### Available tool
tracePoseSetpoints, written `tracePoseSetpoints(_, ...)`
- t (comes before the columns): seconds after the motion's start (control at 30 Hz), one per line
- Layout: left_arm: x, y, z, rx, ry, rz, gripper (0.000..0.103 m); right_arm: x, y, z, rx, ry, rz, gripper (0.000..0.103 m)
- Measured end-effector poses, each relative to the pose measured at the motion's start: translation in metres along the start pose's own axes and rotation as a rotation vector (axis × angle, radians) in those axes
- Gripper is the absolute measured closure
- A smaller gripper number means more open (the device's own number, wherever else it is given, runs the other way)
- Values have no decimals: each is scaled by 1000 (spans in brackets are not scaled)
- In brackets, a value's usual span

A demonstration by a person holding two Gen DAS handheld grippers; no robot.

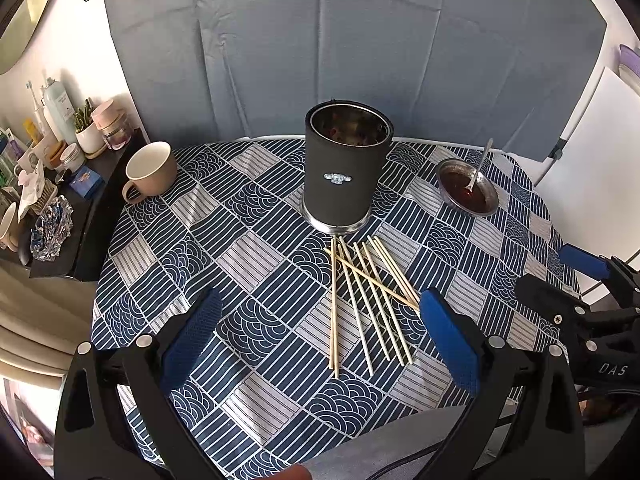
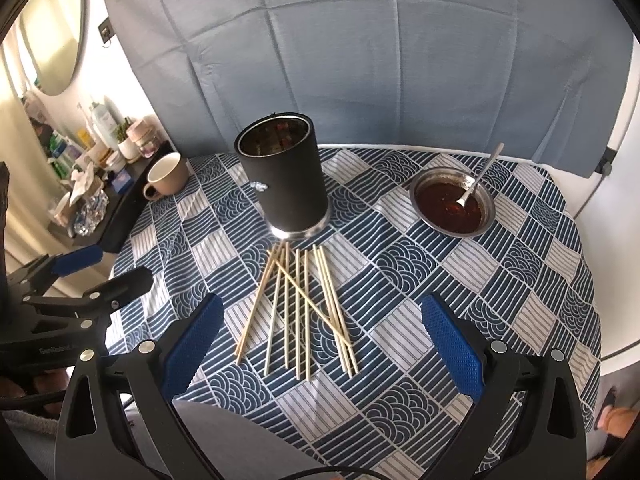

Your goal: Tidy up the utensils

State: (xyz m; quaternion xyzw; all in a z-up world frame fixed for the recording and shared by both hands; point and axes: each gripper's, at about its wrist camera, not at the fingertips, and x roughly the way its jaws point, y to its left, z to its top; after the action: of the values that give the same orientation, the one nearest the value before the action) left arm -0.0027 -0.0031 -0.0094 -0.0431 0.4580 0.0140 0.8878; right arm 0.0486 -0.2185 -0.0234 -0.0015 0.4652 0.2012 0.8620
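Note:
Several pale wooden chopsticks (image 1: pixel 360 300) (image 2: pixel 304 308) lie loosely crossed on the blue patterned tablecloth (image 1: pixel 240 256), just in front of a black cylindrical holder (image 1: pixel 344 168) (image 2: pixel 284 180) with a shiny metal inside. The holder stands upright. My left gripper (image 1: pixel 320 300) hovers open over the near ends of the chopsticks, nothing between its blue pads. My right gripper (image 2: pixel 322 300) is likewise open above them, holding nothing. Each gripper shows at the edge of the other's view, the right gripper (image 1: pixel 560 276) on the right and the left gripper (image 2: pixel 104 272) on the left.
A metal bowl (image 2: pixel 486 216) of dark red sauce with a spoon (image 2: pixel 480 176) in it sits at the back right. A beige mug (image 1: pixel 152 170) stands at the back left. A cluttered dark shelf (image 1: pixel 96 208) borders the table's left edge. A grey-blue backdrop (image 1: pixel 360 40) rises behind.

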Motion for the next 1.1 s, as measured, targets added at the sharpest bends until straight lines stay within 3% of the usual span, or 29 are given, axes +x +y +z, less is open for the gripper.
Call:
tracePoseSetpoints(0.5, 10, -4, 2, 13, 49, 3, 6, 9, 0, -2, 6, 33, 14, 8)
tracePoseSetpoints(1.1, 54, -13, 16, 45, 169, 3, 6, 44, -14, 6, 49, 122, 2, 8)
